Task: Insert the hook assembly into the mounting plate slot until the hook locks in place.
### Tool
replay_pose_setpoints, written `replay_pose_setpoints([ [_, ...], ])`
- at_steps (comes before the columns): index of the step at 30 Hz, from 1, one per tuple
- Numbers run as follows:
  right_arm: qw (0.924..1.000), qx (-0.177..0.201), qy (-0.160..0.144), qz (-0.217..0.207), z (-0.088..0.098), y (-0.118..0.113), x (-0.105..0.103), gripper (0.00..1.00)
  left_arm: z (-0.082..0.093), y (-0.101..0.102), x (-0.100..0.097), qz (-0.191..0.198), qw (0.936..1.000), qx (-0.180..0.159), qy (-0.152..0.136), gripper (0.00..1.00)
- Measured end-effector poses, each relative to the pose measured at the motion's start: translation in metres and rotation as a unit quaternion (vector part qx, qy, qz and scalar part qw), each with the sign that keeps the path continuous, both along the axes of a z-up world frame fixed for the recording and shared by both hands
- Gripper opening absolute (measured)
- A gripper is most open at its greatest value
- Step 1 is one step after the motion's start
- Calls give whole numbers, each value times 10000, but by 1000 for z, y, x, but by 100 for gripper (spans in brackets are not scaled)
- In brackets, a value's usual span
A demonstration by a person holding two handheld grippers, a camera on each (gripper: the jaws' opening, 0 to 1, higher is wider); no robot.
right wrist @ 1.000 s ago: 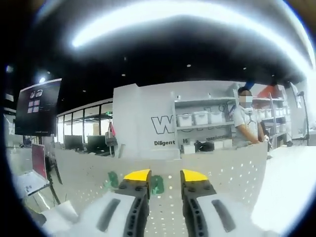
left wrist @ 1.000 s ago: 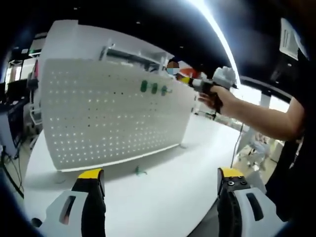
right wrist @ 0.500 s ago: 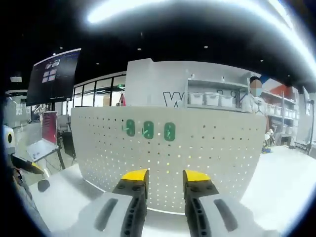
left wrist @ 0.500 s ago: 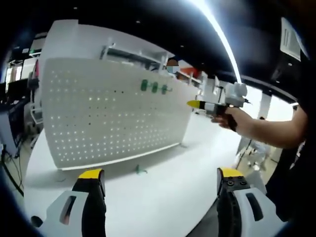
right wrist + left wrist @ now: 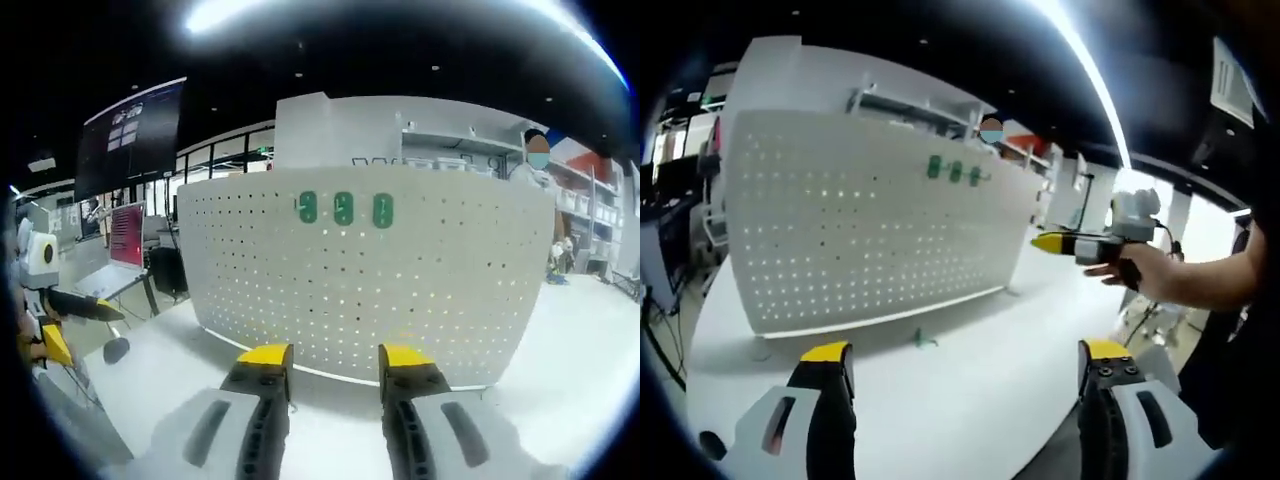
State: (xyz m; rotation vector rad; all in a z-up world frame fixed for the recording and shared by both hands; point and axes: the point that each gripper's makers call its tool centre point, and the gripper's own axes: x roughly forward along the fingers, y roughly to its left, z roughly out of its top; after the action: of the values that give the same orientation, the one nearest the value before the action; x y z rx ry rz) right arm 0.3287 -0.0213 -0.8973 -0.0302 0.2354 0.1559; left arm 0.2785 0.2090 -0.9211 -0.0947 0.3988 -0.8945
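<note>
A white pegboard [image 5: 870, 230] stands upright on the white table [image 5: 990, 400]. Three green hooks [image 5: 955, 172] sit in a row near its top edge. One loose green hook [image 5: 925, 343] lies on the table just in front of the board's foot. My left gripper [image 5: 965, 352] is wide open and holds nothing, well back from that hook. In the left gripper view my right gripper [image 5: 1065, 243] hangs in the air right of the board, held by a hand [image 5: 1140, 275]. In the right gripper view my right gripper [image 5: 335, 357] faces the pegboard [image 5: 380, 270] and its three hooks [image 5: 343, 208], jaws apart, nothing between them.
My left gripper [image 5: 80, 315] shows at the left edge of the right gripper view. A small dark round object [image 5: 117, 350] lies on the table near it. Shelves, monitors and a person stand behind the board. The table edge runs close on the right.
My right gripper has drawn back and down from the top of the pegboard, so the whole board and its three hooks now show. The left gripper has barely moved.
</note>
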Motion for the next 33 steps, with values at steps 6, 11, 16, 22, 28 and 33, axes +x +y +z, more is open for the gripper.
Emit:
replay_pose_setpoints([
  [6,9993,117,308,188,-19,16,-15,34,-5,2,-2,9,10000,59,76,94],
  [11,9985,176,433,296,-28,26,-28,37,-9,2,-3,7,9998,97,153,94],
  [16,9967,94,640,481,-43,36,-42,37,-13,-1,-7,-113,9995,222,176,95],
  [22,9936,83,943,620,-66,42,-60,37,-21,-2,-7,-89,9993,241,284,95],
  [28,9898,185,1241,674,-88,46,-73,37,-31,0,-5,-28,9988,285,394,94],
  [33,9877,204,1369,726,-98,51,-84,36,-48,-2,-2,10,9975,362,604,91],
])
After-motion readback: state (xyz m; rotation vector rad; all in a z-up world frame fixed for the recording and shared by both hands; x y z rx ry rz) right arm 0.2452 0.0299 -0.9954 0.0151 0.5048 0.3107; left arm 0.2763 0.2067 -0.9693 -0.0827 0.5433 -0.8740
